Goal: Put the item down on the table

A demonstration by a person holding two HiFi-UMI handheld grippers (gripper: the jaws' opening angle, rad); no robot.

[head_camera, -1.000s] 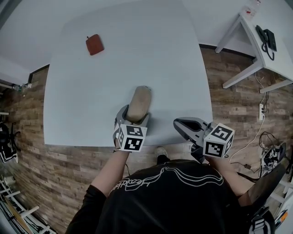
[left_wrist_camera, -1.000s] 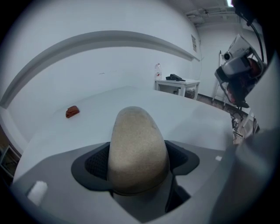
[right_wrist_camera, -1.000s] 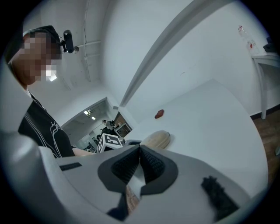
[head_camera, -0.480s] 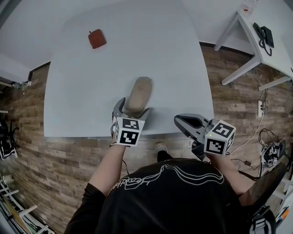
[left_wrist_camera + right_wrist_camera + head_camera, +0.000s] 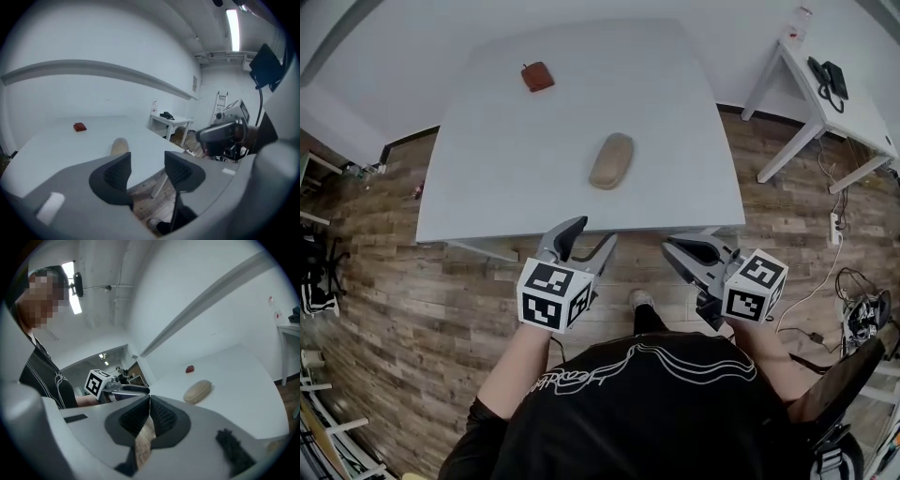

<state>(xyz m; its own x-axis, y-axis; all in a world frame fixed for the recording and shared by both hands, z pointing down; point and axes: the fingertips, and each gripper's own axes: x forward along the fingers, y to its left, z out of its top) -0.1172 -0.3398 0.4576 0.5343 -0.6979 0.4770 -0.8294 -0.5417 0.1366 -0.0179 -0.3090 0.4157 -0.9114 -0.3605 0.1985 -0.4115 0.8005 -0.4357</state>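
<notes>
The beige oval case (image 5: 611, 160) lies flat on the white table (image 5: 516, 178), left of the middle, with nothing touching it. My left gripper (image 5: 591, 234) hangs over the floor just short of the table's near edge. Its jaws are apart and closing, with nothing between them; in the left gripper view the case (image 5: 119, 146) shows beyond the left gripper (image 5: 147, 171). My right gripper (image 5: 680, 248) is also off the table's front edge, jaws shut and empty. From the right gripper (image 5: 149, 416) the case (image 5: 197, 391) shows far ahead.
A small red pouch (image 5: 537, 76) sits near the table's far left corner. A white side table (image 5: 853, 112) with a black phone (image 5: 830, 80) stands at the right. A wood floor surrounds the table; a ladder (image 5: 220, 101) leans by the wall.
The left gripper let go of the beige case and drew back off the table's near edge. The case now lies alone on the table. The right gripper barely moved.
</notes>
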